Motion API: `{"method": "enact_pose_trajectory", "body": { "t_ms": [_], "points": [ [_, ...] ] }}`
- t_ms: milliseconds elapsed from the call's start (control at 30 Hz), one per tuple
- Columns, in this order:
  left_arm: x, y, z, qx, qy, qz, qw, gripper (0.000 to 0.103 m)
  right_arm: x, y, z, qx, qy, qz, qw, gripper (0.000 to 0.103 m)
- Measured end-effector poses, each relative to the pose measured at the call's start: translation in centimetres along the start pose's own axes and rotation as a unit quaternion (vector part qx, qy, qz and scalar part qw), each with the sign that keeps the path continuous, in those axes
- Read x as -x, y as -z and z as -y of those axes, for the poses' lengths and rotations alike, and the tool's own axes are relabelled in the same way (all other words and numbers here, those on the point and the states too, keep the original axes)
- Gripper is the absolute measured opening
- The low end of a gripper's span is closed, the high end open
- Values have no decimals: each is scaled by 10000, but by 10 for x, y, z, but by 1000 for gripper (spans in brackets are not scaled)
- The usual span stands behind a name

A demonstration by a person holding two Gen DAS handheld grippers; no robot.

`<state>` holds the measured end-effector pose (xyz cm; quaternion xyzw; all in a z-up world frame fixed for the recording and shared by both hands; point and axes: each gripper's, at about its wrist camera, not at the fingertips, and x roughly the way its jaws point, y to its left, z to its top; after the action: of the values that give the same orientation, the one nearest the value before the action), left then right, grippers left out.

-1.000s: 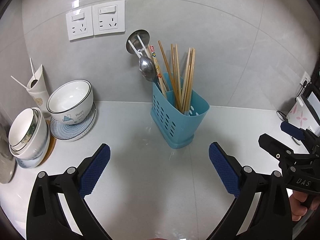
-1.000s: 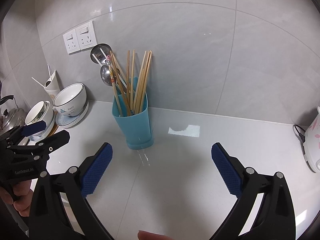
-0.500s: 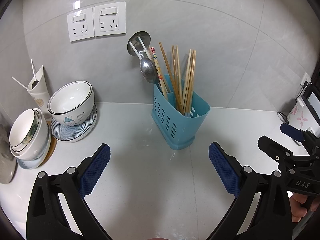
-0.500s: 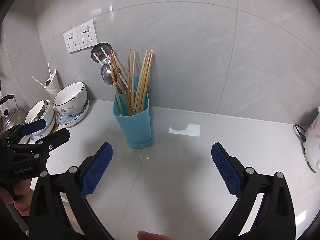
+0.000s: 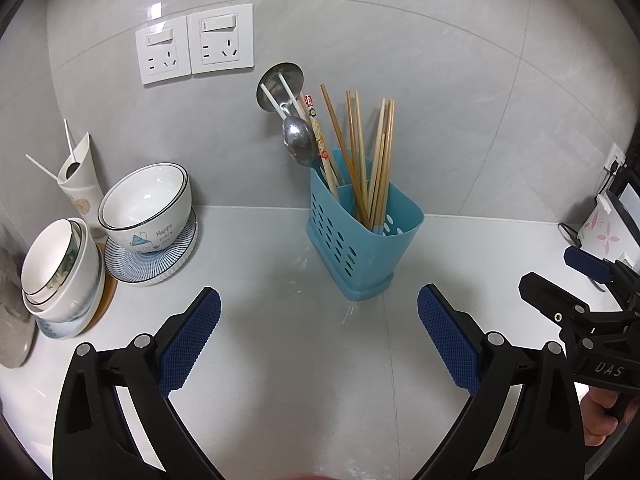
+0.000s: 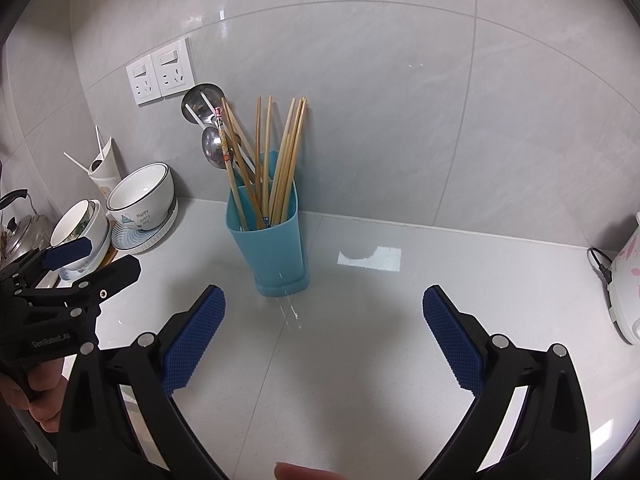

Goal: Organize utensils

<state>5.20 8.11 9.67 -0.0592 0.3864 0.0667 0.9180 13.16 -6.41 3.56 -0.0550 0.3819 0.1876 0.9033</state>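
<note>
A blue perforated utensil holder (image 5: 362, 240) (image 6: 270, 258) stands upright on the white counter by the grey wall. Several wooden chopsticks (image 5: 376, 160) (image 6: 284, 160), a patterned chopstick (image 5: 318, 136) and metal spoons (image 5: 298, 142) (image 6: 212, 148) stick up out of it. My left gripper (image 5: 318, 340) is open with nothing between its blue pads, held a short way in front of the holder. My right gripper (image 6: 324, 340) is open and empty too, in front and to the right of the holder. Each gripper shows at the edge of the other's view.
Stacked bowls (image 5: 60, 272) (image 6: 84, 224), a white bowl on a striped plate (image 5: 150, 204) and a white cup with sticks (image 5: 80, 176) stand at the left. Wall sockets (image 5: 196, 50) sit above. A white appliance with a cord (image 6: 626, 280) is at the right edge.
Both cameras have drifted slightly; the holder sits a little lower and nearer in the views. Both grippers have stayed open and empty.
</note>
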Motion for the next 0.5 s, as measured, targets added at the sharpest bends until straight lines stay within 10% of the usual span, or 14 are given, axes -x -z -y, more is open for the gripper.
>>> {"method": "enact_pose_trajectory", "body": {
  "t_ms": [500],
  "points": [
    [0,-1,0,-47,-91,24,9999,97,0,0,-1,-8,8,-7,10000,95]
  ]
}}
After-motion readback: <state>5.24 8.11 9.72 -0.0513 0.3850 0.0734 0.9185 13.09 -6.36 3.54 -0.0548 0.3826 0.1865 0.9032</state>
